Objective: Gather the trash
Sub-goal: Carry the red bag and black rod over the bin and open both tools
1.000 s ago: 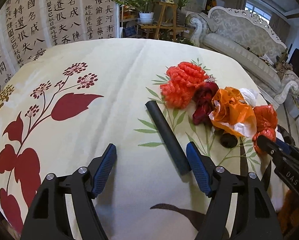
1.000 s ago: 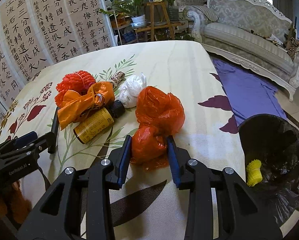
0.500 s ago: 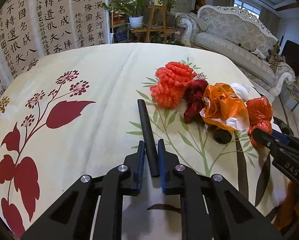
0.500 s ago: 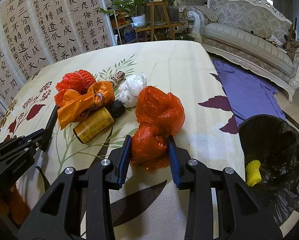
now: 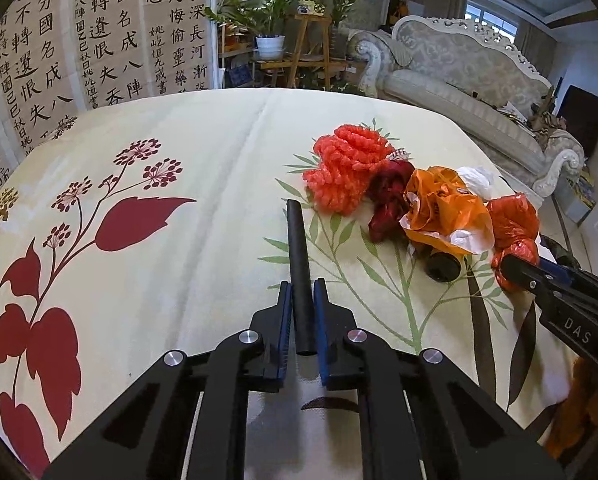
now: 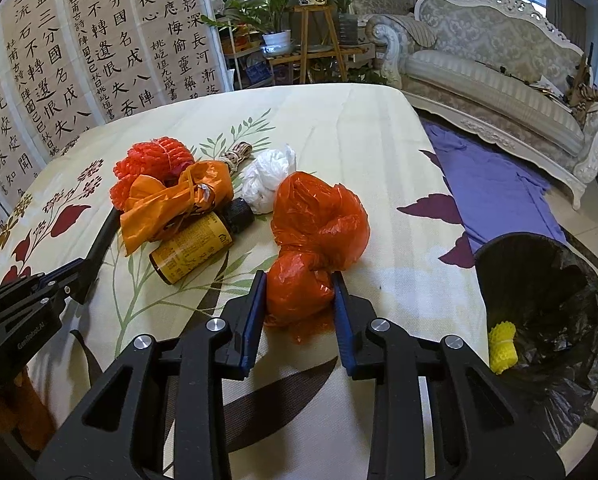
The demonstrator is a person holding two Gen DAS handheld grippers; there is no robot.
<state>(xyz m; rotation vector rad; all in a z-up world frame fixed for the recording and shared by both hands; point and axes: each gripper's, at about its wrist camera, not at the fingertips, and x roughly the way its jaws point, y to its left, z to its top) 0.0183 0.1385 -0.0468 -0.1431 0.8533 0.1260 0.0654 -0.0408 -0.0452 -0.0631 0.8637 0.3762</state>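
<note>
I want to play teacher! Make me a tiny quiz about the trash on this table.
1. True or false: the left gripper is shut on the black tube.
2. What does the right gripper squeeze? A) white bag B) red plastic bag C) brown bottle
3. Fill in: the yellow foam net lies inside the ___.

Key: 1 true; 2 B; 3 trash bin.

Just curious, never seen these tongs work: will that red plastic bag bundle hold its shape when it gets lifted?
Probably not. The red plastic bag is thin crinkled film, so it likely squashes where the right gripper pinches its knotted lower lobe. The upper lobe may flop over. It looks light for its size.
</note>
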